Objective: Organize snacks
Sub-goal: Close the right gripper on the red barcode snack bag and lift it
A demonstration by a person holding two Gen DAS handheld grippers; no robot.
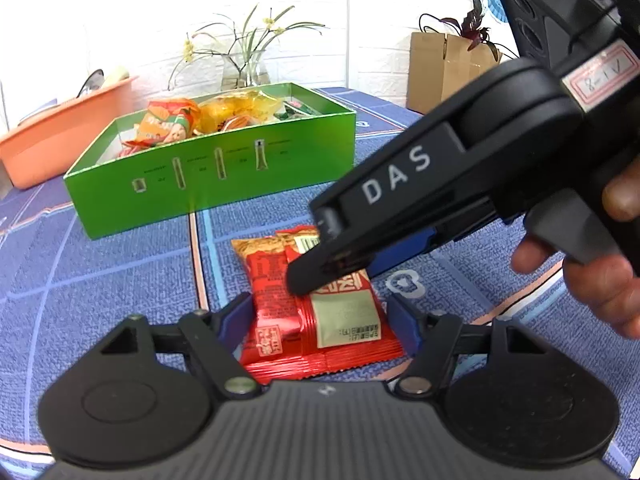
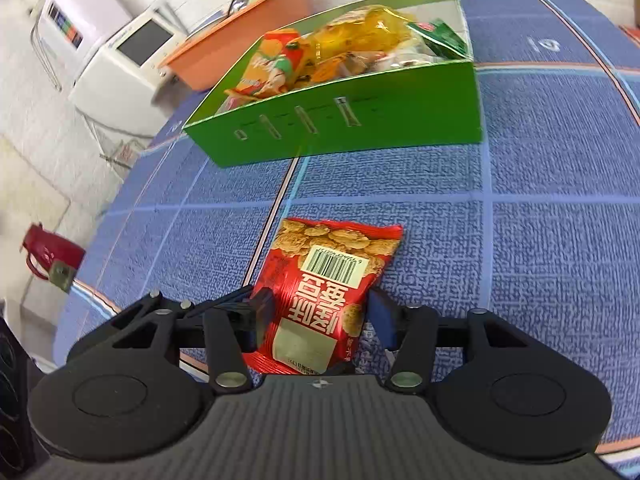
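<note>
A red snack packet (image 1: 320,320) lies flat on the blue mat between the two open fingers of my left gripper (image 1: 320,320), which do not touch it. My right gripper (image 1: 320,276) comes in from the right above it; in the right wrist view (image 2: 320,320) its fingers close on the same red packet (image 2: 320,304) near its end. A green box (image 1: 224,168) stands behind on the mat, holding several orange, yellow and green snack bags; it also shows in the right wrist view (image 2: 360,120).
An orange basin (image 1: 60,128) sits left of the green box. A glass vase with flowers (image 1: 248,64) and a cardboard box with a plant (image 1: 448,68) stand at the back. A white machine (image 2: 128,52) and a red object (image 2: 48,260) are off the table's left.
</note>
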